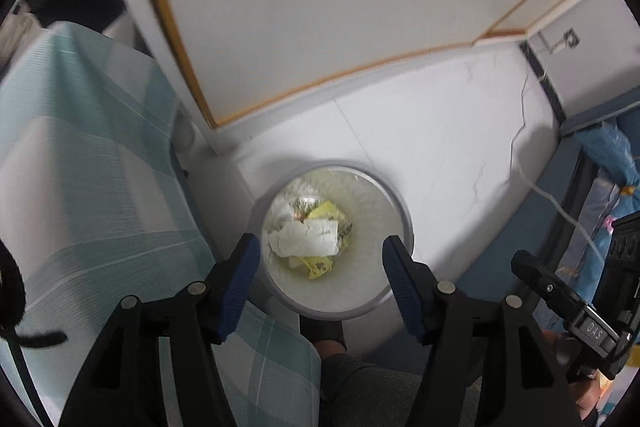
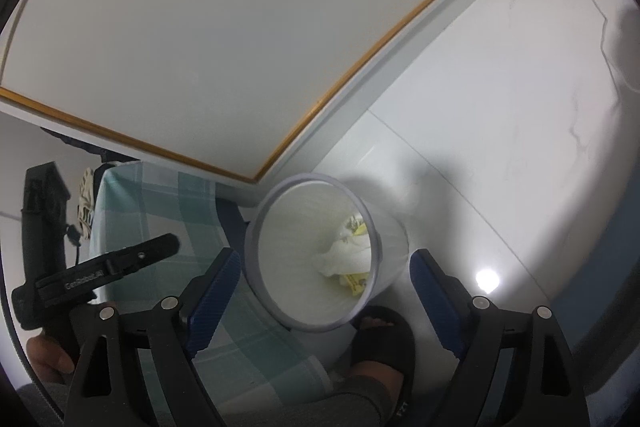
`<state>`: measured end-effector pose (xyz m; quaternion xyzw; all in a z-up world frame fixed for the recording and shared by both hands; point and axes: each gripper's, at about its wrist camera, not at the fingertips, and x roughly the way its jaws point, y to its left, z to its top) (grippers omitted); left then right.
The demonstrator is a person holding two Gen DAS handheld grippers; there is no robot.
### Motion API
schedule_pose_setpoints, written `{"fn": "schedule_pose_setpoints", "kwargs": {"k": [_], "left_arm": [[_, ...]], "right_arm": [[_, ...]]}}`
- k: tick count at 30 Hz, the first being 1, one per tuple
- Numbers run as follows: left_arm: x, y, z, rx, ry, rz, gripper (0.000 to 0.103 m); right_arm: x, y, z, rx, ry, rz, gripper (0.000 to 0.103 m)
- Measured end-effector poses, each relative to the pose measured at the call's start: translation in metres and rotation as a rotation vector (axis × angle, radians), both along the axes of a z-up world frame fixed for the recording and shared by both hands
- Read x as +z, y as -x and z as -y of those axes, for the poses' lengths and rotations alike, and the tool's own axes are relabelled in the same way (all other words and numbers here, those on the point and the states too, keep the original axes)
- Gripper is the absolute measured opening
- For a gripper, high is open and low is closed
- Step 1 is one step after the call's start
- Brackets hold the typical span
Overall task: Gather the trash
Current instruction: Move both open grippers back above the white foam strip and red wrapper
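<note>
Faintly, "GenRobot.AI" on left hand-held gripper (image 2: 120,263), "DAS" lettering

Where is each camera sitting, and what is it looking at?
Left wrist: on the left claw, looking steeply down into the trash bin; open blue fingers, a leg and the right claw show.
Right wrist: on the right claw, looking slantwise at the bin; a sandalled foot and the left claw show.
Shared: bin, crumpled tissue, yellow wrappers, checked cloth, floor.
</note>
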<state>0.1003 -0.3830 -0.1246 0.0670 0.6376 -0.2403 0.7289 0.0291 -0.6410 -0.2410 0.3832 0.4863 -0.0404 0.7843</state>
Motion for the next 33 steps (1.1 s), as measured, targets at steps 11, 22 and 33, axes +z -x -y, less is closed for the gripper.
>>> {"fn": "schedule_pose_setpoints", "kwargs": {"k": [11,22,33], "left_arm": [[0.087,0.011,-0.067,0.097,0.091,0.233,0.06],[0.156,0.025,-0.186,0.326,0.157,0.448,0.063],[0.17,0.047,-0.293,0.569,0.107,0.606,0.073]], "right_arm": [[0.097,0.001,-0.024,0.039,0.142,0.165,0.088],[0.232,0.007,-0.117,0.176,0.315,0.466,0.088],[0.285,0.016,-0.25,0.388,0.339,0.698,0.088]]}}
